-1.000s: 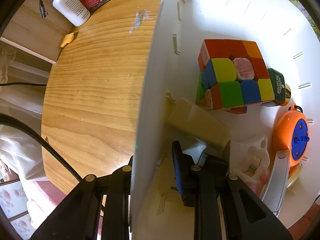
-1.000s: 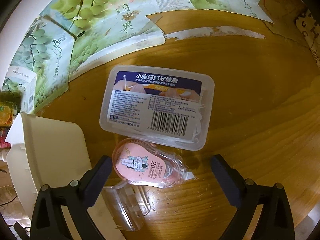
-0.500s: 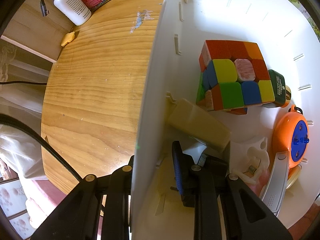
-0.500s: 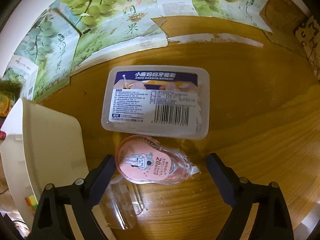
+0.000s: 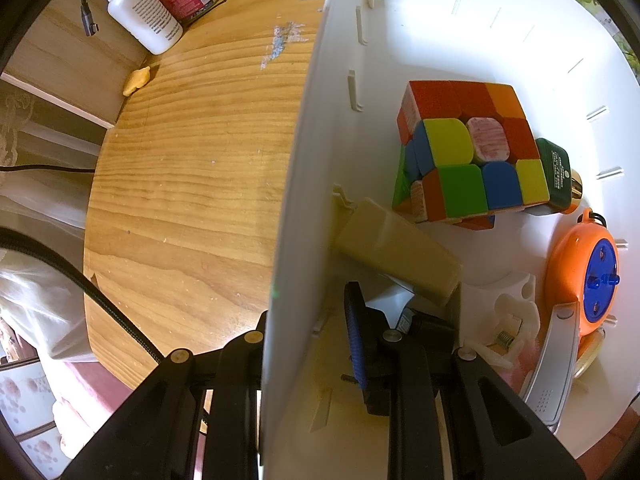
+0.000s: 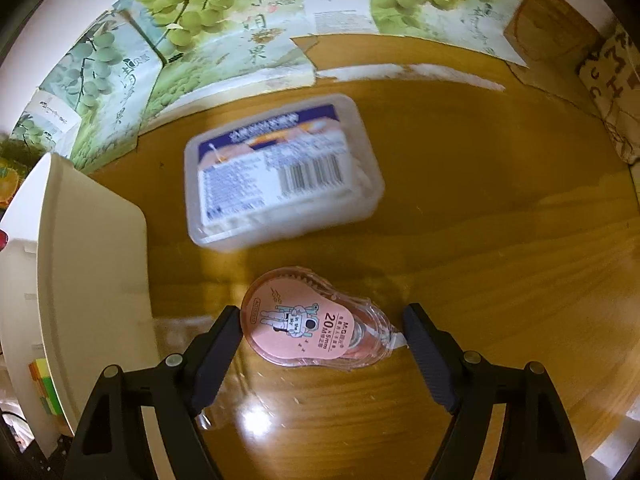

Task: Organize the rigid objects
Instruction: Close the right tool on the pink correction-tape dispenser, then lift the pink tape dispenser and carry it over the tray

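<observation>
**Obs. 1:** Right hand-held gripper [image 6: 322, 326] first: we see it pointing down at the surface [image 6: 500, 208], jaws closing, with the pink correction-tape dispenser [image 6: 308, 324] lying flat between them. The left pad looks to be just meeting the pink shell; the right pad is just beside the clear tip, and we can't say it presses yet. We call that not gripped.

**Obs. 2:** Agreed. Left hand-held gripper [image 5: 306, 344] is pinched on the wall of the white bin [image 5: 296, 216], one finger outside, one inside. We read that as steadying the bin.

**Obs. 1:** Working outward: what's already stowed?

**Obs. 2:** Inside the bin we count a puzzle cube [image 5: 468, 152], a dark green item [image 5: 558, 176] behind it, an orange alarm clock [image 5: 588, 276], a tan block [image 5: 396, 252], a white clip [image 5: 516, 312] and a silver piece [image 5: 556, 352].

**Obs. 1:** And still out on the surface: the dispenser, plus the clear floss-pick box [image 6: 280, 172] just beyond it. The bin's corner sits near, to the left.

**Obs. 2:** So we judge most of it done, with two pieces left here. A white bottle [image 5: 140, 12] stands far off; whether it counts, we can't say.
</observation>
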The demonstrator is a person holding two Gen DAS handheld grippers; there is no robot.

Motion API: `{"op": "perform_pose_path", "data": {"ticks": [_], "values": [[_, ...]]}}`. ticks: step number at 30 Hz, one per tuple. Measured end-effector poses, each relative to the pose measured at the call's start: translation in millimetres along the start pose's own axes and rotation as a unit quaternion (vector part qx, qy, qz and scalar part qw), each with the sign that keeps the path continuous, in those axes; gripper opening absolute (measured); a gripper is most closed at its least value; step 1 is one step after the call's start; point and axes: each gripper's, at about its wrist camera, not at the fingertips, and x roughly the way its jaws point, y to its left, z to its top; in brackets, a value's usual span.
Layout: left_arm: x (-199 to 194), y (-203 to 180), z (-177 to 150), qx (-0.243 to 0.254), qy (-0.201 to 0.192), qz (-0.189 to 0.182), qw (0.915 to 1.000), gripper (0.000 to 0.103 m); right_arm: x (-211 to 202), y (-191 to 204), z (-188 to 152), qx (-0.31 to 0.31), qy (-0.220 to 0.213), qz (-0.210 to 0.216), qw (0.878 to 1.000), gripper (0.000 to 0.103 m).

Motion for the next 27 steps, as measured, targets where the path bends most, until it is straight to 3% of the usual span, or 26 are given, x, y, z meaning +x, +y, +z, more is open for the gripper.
{"op": "perform_pose_path", "data": {"ticks": [13, 21, 27], "values": [[-4, -3, -6, 0.009, -0.007, -0.006, 0.9999, 0.025, -6, -41, -61, 0.007, 0.013, 0.001, 1.000, 0.081], [-1, 5, -7, 0.005, 0.013, -0.025, 0.9996, 0.025, -11, -56, -123, 0.014, 0.024, -0.009, 1.000, 0.081], [1, 4, -7, 0.023, 0.031, -0.026, 0.9989, 0.025, -15, -58, -172, 0.054, 0.026, -0.013, 0.998, 0.080]]}}
